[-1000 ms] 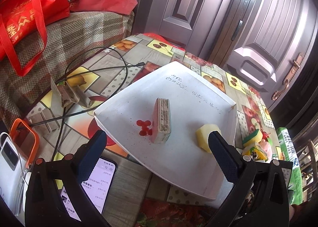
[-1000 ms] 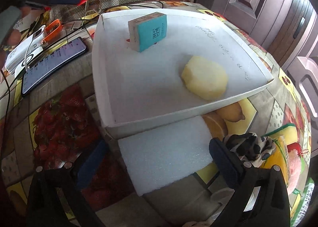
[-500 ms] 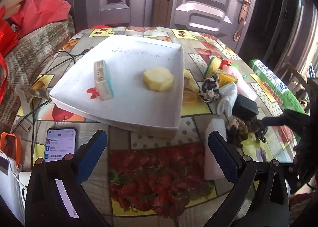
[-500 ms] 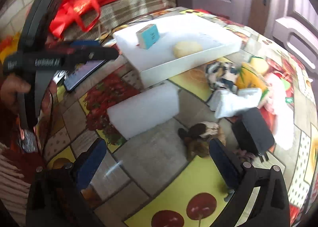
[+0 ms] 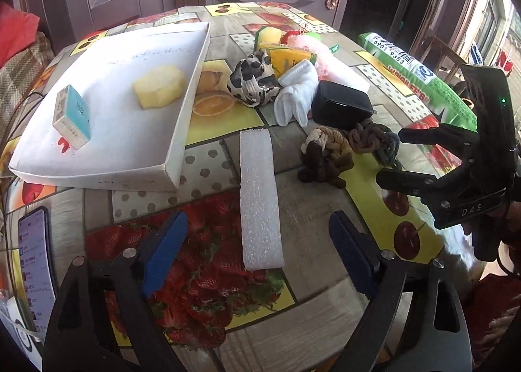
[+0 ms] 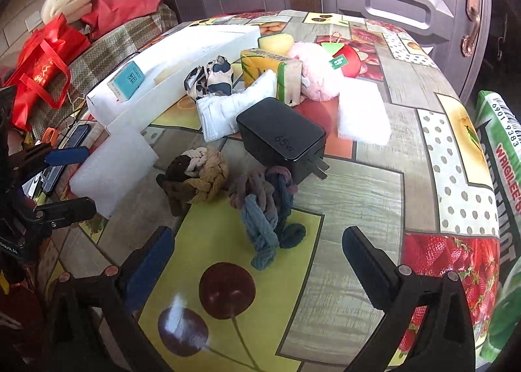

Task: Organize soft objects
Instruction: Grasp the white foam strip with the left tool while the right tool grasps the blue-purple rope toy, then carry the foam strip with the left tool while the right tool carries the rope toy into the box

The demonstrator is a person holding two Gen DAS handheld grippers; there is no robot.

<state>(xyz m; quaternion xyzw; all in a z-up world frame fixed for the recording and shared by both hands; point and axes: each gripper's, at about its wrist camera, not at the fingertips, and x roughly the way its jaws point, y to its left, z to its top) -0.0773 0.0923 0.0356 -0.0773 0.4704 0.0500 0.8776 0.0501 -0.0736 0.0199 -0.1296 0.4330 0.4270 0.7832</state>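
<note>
A white tray [image 5: 176, 140] holds a yellow sponge [image 5: 158, 86] and a teal-faced block [image 5: 71, 115]. A white foam strip [image 5: 259, 199] lies just ahead of my open, empty left gripper [image 5: 257, 246]. A brown knotted rope ball [image 5: 324, 157] and a blue-grey knotted rope [image 6: 265, 206] lie in front of my open, empty right gripper [image 6: 259, 263]. Behind them are a spotted cloth [image 5: 254, 78], white gloves [image 5: 294, 95], a pink plush [image 6: 317, 67] and a white foam pad [image 6: 363, 113]. The right gripper shows in the left wrist view [image 5: 402, 157].
A black charger [image 6: 281, 140] sits among the soft things. A yellow tissue pack [image 6: 276, 70], a green gum pack [image 5: 420, 78] and a phone [image 5: 34, 264] also lie on the fruit-print tablecloth [image 6: 358, 196]. Red bags [image 6: 42, 69] rest on a sofa at left.
Both grippers have pulled back from the tray and swung right toward the pile of soft things. Both stay open and empty.
</note>
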